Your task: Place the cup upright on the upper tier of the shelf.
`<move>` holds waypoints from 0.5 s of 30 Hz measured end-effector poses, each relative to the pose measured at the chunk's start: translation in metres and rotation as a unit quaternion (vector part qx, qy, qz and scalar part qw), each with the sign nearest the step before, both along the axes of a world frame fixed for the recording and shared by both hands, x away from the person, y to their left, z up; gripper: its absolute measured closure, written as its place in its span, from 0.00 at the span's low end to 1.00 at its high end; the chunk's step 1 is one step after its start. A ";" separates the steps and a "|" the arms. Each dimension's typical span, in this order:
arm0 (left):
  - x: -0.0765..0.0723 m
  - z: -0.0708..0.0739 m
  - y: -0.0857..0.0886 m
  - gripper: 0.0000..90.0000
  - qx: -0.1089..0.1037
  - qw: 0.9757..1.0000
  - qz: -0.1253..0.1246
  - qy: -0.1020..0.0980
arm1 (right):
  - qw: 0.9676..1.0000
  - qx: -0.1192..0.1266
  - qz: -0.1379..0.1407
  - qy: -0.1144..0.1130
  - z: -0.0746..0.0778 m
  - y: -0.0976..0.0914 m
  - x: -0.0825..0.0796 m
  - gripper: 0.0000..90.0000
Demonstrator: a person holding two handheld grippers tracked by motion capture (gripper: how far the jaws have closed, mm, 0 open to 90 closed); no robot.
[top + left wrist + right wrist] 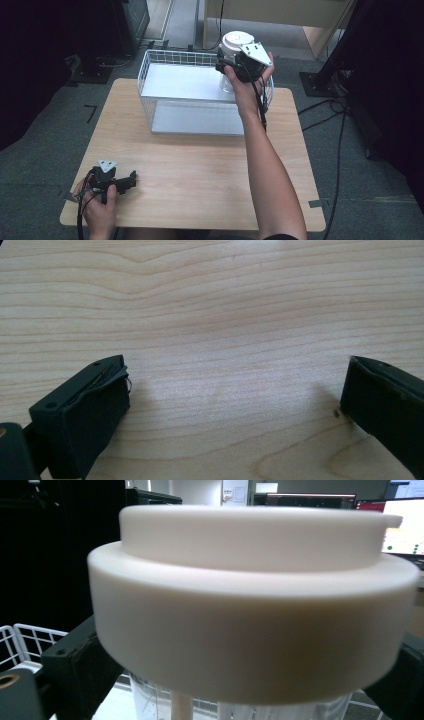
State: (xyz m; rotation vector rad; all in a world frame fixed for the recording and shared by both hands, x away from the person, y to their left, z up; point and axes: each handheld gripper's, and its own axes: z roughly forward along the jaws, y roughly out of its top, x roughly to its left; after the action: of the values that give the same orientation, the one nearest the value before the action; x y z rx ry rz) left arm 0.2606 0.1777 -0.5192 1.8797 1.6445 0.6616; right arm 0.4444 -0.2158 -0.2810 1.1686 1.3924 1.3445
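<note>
The right gripper (231, 64) is clamped on a clear jar with a white lid (235, 42), held above the right end of the white wire basket (150, 67) at the table's (200, 165) far edge. The left gripper (131, 178) rests near the near-left corner, its jaws spread wide and holding nothing.

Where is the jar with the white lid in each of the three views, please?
High view: the jar is at top centre, held by the right gripper over the wire basket's far right corner.
Left gripper view: bare tabletop between open jaws; no jar here.
Right gripper view: the jar's white lid spans the frame.
Shared landmark: the wire basket, lower left in the right gripper view.
</note>
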 end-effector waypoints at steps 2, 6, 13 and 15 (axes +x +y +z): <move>0.000 0.000 0.000 0.00 0.000 1.000 0.000 0.000 | 1.000 -0.005 0.005 0.000 -0.001 0.000 -0.001 0.03; 0.000 0.000 0.000 0.00 0.000 1.000 0.000 0.000 | 1.000 -0.012 0.009 0.005 -0.005 0.002 -0.003 0.03; 0.000 0.000 0.000 0.00 -0.001 1.000 0.000 0.000 | 1.000 -0.007 0.007 0.016 -0.017 0.000 -0.008 0.03; 0.000 0.000 0.000 0.00 0.000 1.000 0.000 0.001 | 1.000 -0.007 0.006 0.020 -0.025 -0.004 -0.010 0.03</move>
State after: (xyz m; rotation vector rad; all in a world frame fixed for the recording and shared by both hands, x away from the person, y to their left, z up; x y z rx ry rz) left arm 0.2606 0.1777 -0.5192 1.8814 1.6443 0.6606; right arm 0.4341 -0.2195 -0.3060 1.1848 1.4370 1.3255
